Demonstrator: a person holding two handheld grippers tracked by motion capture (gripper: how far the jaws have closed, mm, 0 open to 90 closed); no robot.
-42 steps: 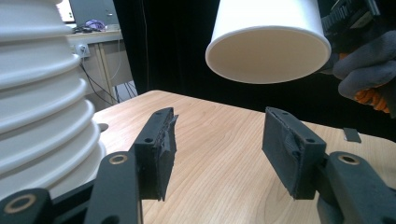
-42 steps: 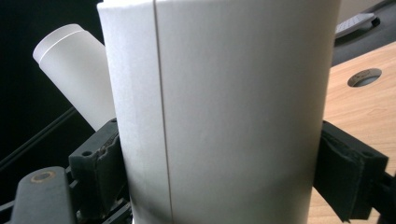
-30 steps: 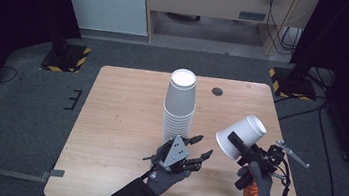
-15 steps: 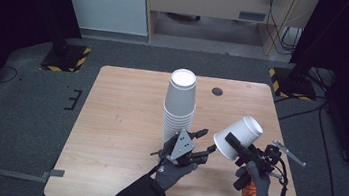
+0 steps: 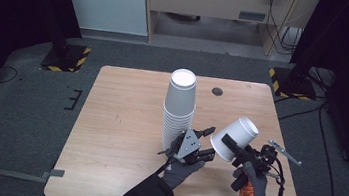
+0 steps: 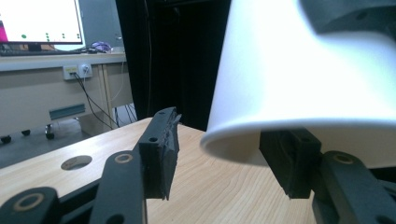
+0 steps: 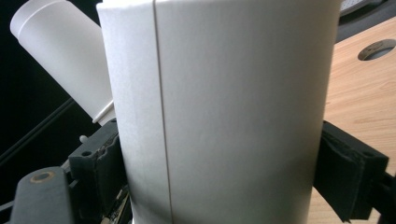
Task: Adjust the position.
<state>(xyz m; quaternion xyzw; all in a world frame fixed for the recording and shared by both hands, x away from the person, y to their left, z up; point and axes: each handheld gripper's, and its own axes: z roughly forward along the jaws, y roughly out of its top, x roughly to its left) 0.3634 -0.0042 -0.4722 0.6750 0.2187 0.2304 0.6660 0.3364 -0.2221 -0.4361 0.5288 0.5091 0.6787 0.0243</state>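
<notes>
White paper cup [image 5: 234, 138] sits between the jaws of your right gripper [image 5: 237, 148], and the pads squeeze its sides. In the right gripper view the cup [image 7: 224, 112] stands between the two black pads, which touch it on both sides. You hold it tilted, up off the table [image 5: 124, 122], with its flat bottom pointing up and away from you and its open rim pointing down toward your left gripper [image 5: 205, 142].

Your left gripper has its jaws apart, and they have just been closing a little. They grip nothing. In the left gripper view the rim of the cup [image 6: 299, 93] hangs just above and in front of the two pads, and no pad presses on it.

Just behind your left gripper stands a tall stack of white cups [image 5: 179, 106], upside down on the table. Farther back on the table is a small round hole [image 5: 217, 91].
</notes>
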